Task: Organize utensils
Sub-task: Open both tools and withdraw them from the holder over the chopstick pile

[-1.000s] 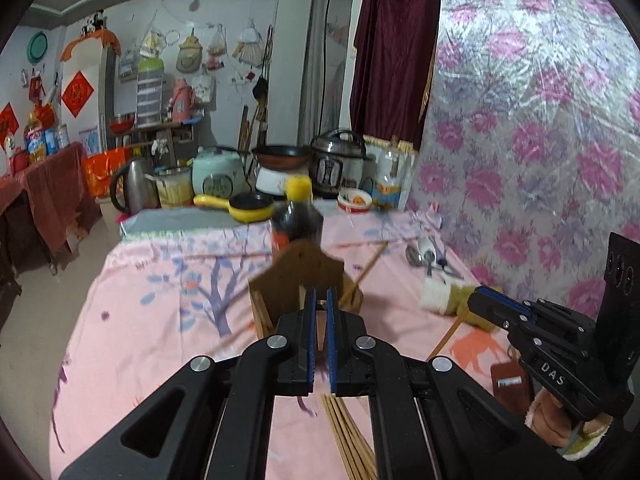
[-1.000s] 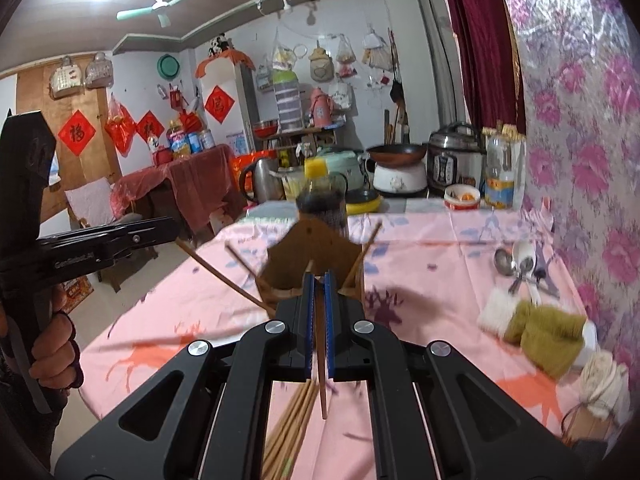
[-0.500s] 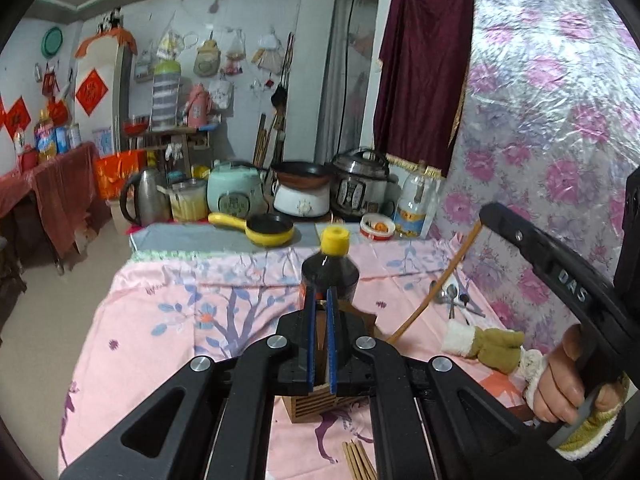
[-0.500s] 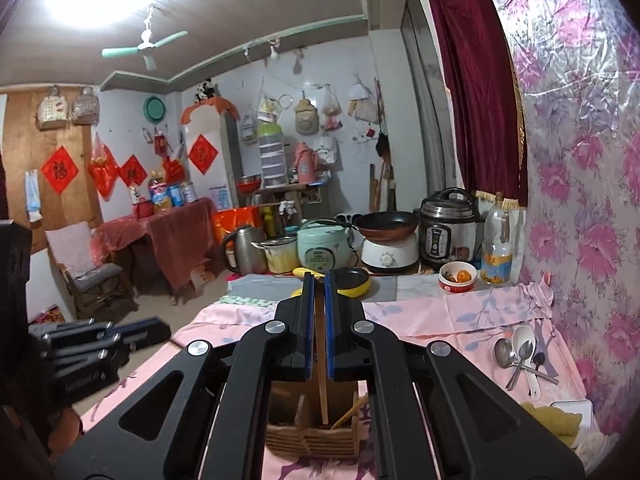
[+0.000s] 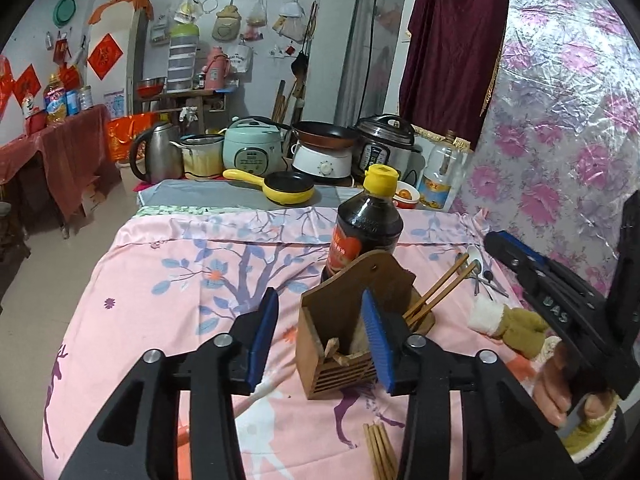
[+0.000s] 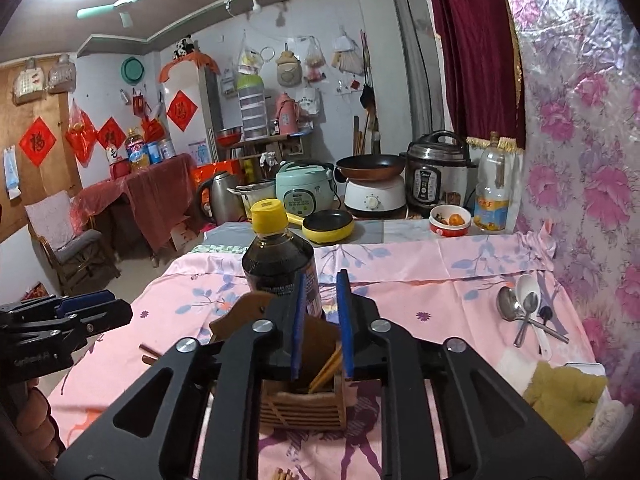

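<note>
Left gripper [image 5: 322, 334]: blue-padded jaws stand wide apart, having just been opening; nothing is pressed between the pads. Its right finger overlaps the near face of the brown wooden slatted chopstick holder [image 5: 340, 344]; contact cannot be told.

Right gripper [image 6: 321, 318]: jaws stand a narrow gap apart, having just been opening. Brown wooden chopsticks [image 6: 326, 368] show in the gap below the pads, standing tilted inside the holder; the pads do not press on them.

Holder position: upright on the pink floral tablecloth [image 5: 168, 280], just in front of a dark sauce bottle with a yellow cap [image 5: 366, 228]. In the left wrist view two chopsticks lean out of its right side toward the wall.

A loose bundle of wooden chopsticks [image 5: 378, 452] lies flat on the cloth, near edge, between the left gripper's fingers.

Metal and white spoons [image 6: 524, 312] lie together at the right edge of the table, well apart from the holder. An olive-and-white fuzzy glove [image 6: 560, 392] lies nearer, by the floral wall covering.

A hand [image 5: 560, 392] holds the right gripper's handle.
</note>
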A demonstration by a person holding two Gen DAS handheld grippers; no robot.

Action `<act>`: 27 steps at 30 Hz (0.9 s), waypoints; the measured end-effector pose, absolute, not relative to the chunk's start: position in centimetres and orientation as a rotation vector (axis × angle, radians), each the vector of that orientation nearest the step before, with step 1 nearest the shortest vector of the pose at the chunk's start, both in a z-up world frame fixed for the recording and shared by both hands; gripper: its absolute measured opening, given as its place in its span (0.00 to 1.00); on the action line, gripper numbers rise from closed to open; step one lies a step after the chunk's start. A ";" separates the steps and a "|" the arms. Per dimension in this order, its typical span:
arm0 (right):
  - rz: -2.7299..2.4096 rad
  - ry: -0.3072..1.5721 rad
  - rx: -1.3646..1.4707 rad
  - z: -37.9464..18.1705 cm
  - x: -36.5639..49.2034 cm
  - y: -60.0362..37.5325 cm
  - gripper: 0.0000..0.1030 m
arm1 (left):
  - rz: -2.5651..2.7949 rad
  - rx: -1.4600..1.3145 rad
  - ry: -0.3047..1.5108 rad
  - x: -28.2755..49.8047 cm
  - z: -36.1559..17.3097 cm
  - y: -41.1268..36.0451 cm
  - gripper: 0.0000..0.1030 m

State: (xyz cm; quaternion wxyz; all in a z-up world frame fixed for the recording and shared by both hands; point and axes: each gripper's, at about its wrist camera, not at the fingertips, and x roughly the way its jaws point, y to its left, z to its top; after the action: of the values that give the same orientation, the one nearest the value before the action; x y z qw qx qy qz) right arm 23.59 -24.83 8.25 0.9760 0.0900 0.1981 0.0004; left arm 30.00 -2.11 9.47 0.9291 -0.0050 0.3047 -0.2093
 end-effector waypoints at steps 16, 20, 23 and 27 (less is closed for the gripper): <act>-0.013 0.374 0.252 5.7 12.8 -24.5 0.41 | -0.208 0.143 0.511 18.8 4.8 -2.4 0.68; -0.009 0.396 0.265 3.9 9.9 -24.0 0.41 | -0.214 0.148 0.531 15.5 2.6 -2.9 0.70; 0.000 0.419 0.263 2.6 7.6 -23.5 0.41 | -0.217 0.168 0.546 12.6 0.8 -3.3 0.72; 0.008 0.444 0.252 0.8 4.9 -22.9 0.41 | -0.224 0.181 0.566 9.6 -1.1 -3.4 0.75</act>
State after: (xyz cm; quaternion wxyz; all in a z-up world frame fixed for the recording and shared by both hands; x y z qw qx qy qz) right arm 4.90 -22.87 0.80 0.9676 0.1246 0.2195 0.0038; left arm 9.63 -3.44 -1.10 0.9500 0.0889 0.2784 -0.1103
